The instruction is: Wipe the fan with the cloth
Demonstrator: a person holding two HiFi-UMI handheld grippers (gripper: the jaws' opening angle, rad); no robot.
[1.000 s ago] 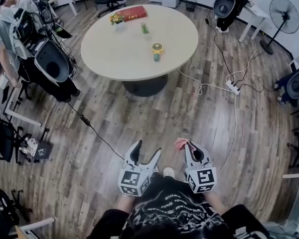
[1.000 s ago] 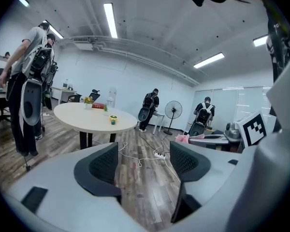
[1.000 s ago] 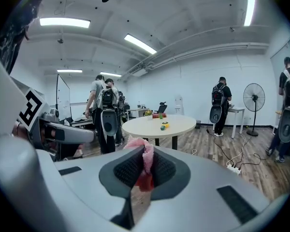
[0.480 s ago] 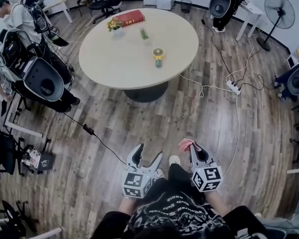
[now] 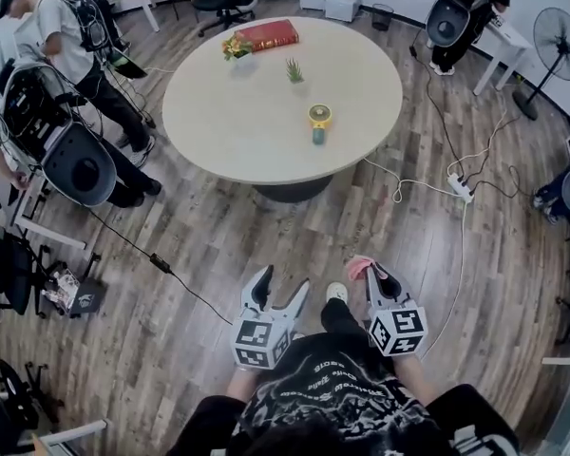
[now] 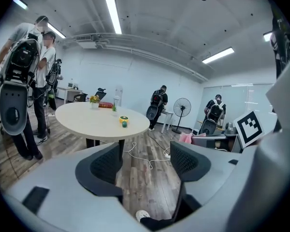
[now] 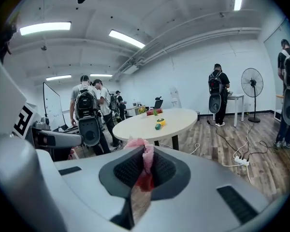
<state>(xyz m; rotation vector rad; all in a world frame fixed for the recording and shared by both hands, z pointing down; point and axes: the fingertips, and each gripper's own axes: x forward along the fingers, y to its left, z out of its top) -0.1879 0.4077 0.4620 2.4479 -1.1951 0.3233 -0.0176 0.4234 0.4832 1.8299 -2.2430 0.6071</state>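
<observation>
Big open room with a wood floor (image 5: 266, 245), and the main thing in the middle is a pale round surface (image 5: 256, 103) on a single dark pedestal. Off to its left a few people (image 5: 71, 50) stand around wearing bulky backpack rigs, and a black pedestal fan (image 5: 567, 55) stands by the far right wall. A white cable runs across the floor to a power strip (image 5: 461, 187) on the right. The person with the grippers stands on the bare floor, well apart from the round surface. Their left hand-held gripper (image 5: 282, 283) is released, jaws spread wide with only floor showing between them. The right hand-held gripper (image 5: 372, 272) is clenched on a pink cloth (image 5: 357, 268), which is bunched up between the pads and pokes out past the tips. On the round surface there's a red book (image 5: 269, 34) at the far edge with some flowers (image 5: 234, 46) just beside it, then a little green plant (image 5: 294, 69). The small yellow fan (image 5: 319, 120) stands upright on the near right part, with neither gripper anywhere near it.
</observation>
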